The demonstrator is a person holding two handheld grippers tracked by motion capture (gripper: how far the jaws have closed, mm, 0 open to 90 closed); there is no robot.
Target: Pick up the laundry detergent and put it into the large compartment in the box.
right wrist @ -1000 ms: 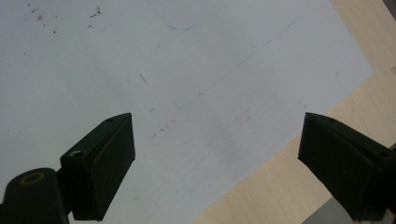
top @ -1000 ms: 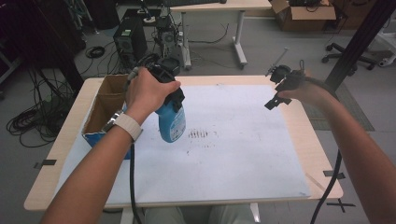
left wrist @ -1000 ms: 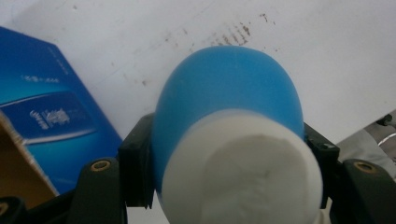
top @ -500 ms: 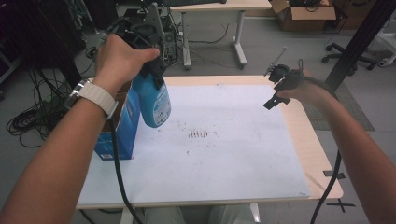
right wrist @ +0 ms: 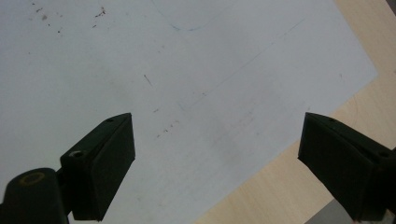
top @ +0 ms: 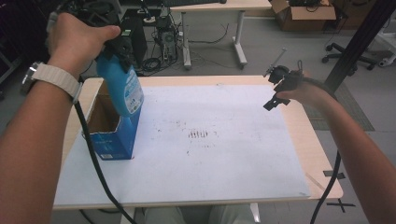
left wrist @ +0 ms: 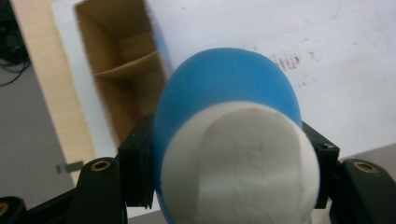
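My left gripper (top: 119, 49) is shut on a blue bottle (top: 121, 88) with a white cap and holds it high above the open blue cardboard box (top: 109, 140) at the table's left. In the left gripper view the bottle (left wrist: 229, 140) fills the space between both jaws, white cap end (left wrist: 243, 168) toward the camera, with the box's brown inside and its divider (left wrist: 123, 70) below. My right gripper (top: 275, 91) hovers over the table's far right, open, with nothing between its jaws (right wrist: 215, 163).
A white sheet (top: 210, 140) with dark smudges covers most of the wooden table (top: 322, 149). Under the right gripper lie the sheet and the table's wooden edge (right wrist: 299, 186). Desks, computers, cables, a carton and an office chair stand on the floor beyond.
My left gripper has lifted the blue bottle up and leftward, from the sheet to above the box. The box now stands upright with its opening upward. The right gripper has barely moved.
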